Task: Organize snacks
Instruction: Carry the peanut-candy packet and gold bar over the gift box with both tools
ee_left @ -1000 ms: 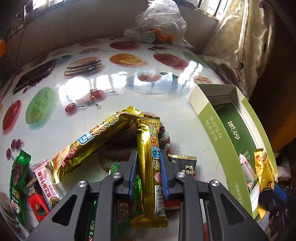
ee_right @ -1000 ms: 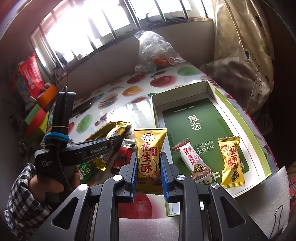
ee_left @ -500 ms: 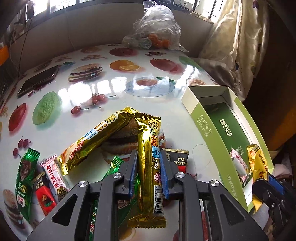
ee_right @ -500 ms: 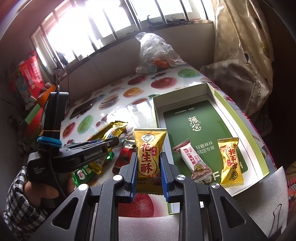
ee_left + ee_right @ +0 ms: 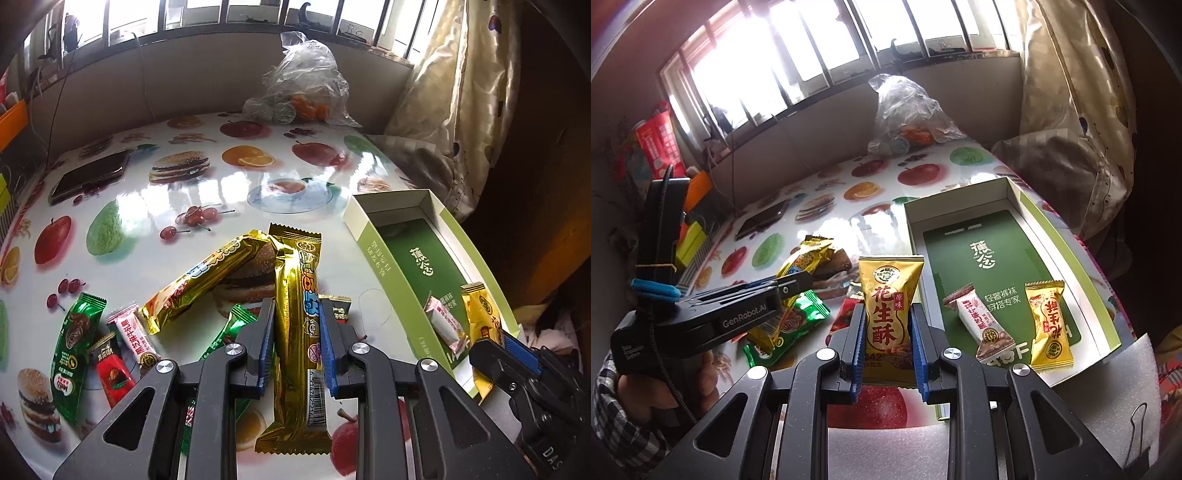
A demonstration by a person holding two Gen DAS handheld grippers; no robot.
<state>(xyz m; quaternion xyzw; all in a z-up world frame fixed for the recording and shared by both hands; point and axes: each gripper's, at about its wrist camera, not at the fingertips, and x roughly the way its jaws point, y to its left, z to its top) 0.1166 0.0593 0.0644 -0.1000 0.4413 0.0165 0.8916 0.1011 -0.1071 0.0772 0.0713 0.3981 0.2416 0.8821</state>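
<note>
My left gripper point(image 5: 297, 325) is shut on a long gold snack bar point(image 5: 299, 295) and holds it above the fruit-print table. A second gold bar point(image 5: 207, 277), green packets point(image 5: 74, 350) and small red and pink packets point(image 5: 127, 336) lie below it. My right gripper point(image 5: 888, 325) is shut on a yellow peanut-candy packet point(image 5: 888, 306), held left of the open green box point(image 5: 1015, 206). A pink-white packet point(image 5: 979, 325) and a yellow packet point(image 5: 1047, 328) lie in the box. The left gripper also shows in the right wrist view point(image 5: 798, 282).
A clear plastic bag of items point(image 5: 303, 88) stands at the table's far edge. A dark phone point(image 5: 88, 177) lies at the far left. A curtain point(image 5: 1071, 92) hangs at the right. White foam point(image 5: 1108, 398) lies near the box.
My left gripper has lifted the long gold bar up and back from the table. My right gripper has held still with the yellow packet.
</note>
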